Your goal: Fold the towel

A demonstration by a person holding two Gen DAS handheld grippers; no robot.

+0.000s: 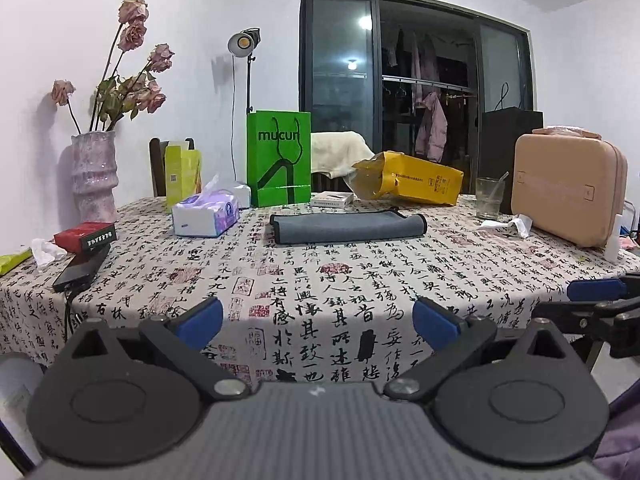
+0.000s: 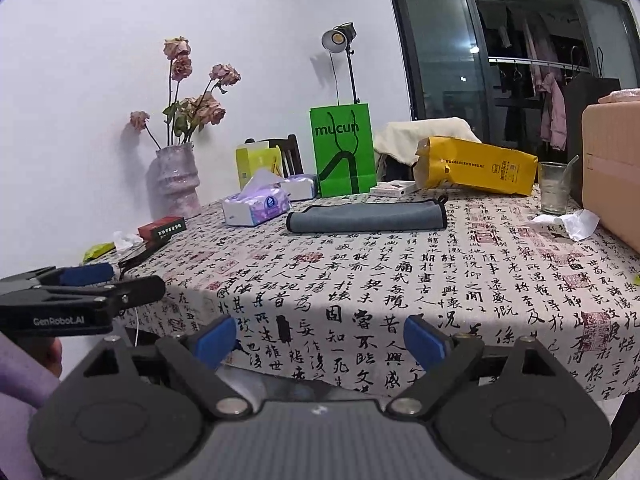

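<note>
A grey towel (image 1: 347, 227) with black trim lies folded into a long flat strip on the far middle of the table; it also shows in the right wrist view (image 2: 366, 216). My left gripper (image 1: 318, 322) is open and empty, held off the near table edge, well short of the towel. My right gripper (image 2: 320, 340) is open and empty too, also near the front edge. The right gripper shows at the right side of the left wrist view (image 1: 600, 300), and the left gripper at the left of the right wrist view (image 2: 80, 292).
A table (image 1: 360, 300) with a calligraphy-print cloth holds a tissue pack (image 1: 206, 216), green paper bag (image 1: 279, 158), yellow bag (image 1: 412, 178), glass (image 1: 489, 198), pink case (image 1: 568, 196), vase of dried roses (image 1: 94, 176), red box (image 1: 85, 236) and a phone (image 1: 78, 274).
</note>
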